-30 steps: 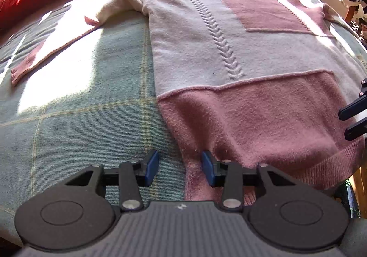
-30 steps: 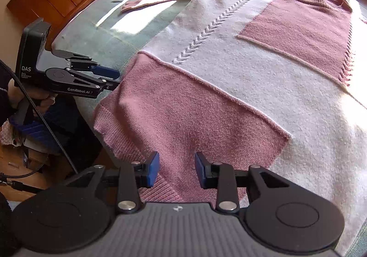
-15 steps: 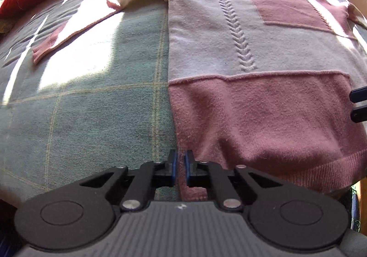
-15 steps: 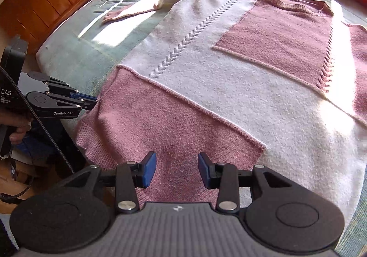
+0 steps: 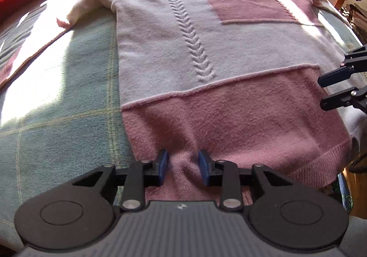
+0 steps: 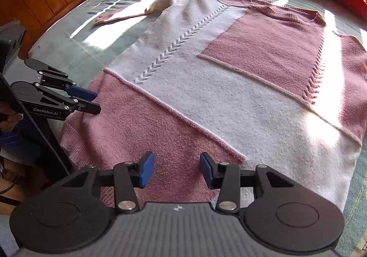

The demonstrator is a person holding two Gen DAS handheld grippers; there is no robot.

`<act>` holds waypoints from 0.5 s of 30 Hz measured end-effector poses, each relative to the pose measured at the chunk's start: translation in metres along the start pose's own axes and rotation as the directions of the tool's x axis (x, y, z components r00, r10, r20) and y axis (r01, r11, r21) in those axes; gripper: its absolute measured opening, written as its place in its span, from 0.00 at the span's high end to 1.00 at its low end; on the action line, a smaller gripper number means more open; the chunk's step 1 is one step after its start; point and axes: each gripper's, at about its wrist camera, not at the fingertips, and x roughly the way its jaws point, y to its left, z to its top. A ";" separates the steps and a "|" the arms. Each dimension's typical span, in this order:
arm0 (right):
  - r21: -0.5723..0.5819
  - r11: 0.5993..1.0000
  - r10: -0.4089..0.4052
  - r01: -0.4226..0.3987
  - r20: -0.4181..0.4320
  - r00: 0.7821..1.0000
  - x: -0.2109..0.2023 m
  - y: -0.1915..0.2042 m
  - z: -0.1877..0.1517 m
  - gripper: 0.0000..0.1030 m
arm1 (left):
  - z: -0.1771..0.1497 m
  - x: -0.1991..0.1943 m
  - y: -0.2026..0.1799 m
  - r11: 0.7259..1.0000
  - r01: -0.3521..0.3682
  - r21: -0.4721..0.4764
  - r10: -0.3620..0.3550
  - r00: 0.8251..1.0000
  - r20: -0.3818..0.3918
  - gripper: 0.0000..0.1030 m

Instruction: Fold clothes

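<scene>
Sweater (image 5: 206,55) in pink and white lies spread flat on a green checked bed (image 5: 57,107), hem at the near edge; left gripper (image 5: 182,166) straddles a raised pinch of hem, jaws narrowly parted, while right gripper (image 6: 175,168) hovers wide-jawed over pink hem

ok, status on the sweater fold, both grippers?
Left gripper open, straddling a pinch of hem. Right gripper open over the hem, nothing held. Sweater flat on the bed, unfolded. Nothing in the way.
</scene>
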 end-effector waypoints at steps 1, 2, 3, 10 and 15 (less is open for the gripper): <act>0.004 1.000 -0.005 0.005 -0.010 1.000 0.001 -0.001 -0.002 0.52 | -0.005 -0.003 0.005 1.000 0.016 -0.014 -0.015 1.000 0.003 0.68; 0.022 1.000 -0.018 0.019 -0.033 0.999 0.001 -0.006 -0.010 0.50 | -0.011 -0.006 0.014 0.999 0.034 -0.030 -0.035 0.999 -0.025 0.68; 0.044 0.998 -0.031 0.033 -0.061 0.998 0.000 -0.012 -0.019 0.50 | -0.014 -0.009 0.017 1.000 0.019 -0.023 -0.020 0.998 -0.062 0.68; 0.081 0.991 -0.102 0.106 -0.045 0.994 -0.023 -0.021 -0.038 0.46 | -0.005 -0.038 0.000 0.983 0.164 0.084 -0.164 0.986 -0.014 0.54; 0.073 0.984 -0.159 0.161 -0.028 0.987 -0.015 -0.028 -0.032 0.41 | -0.021 -0.003 -0.015 0.977 0.180 0.113 -0.166 0.979 -0.122 0.51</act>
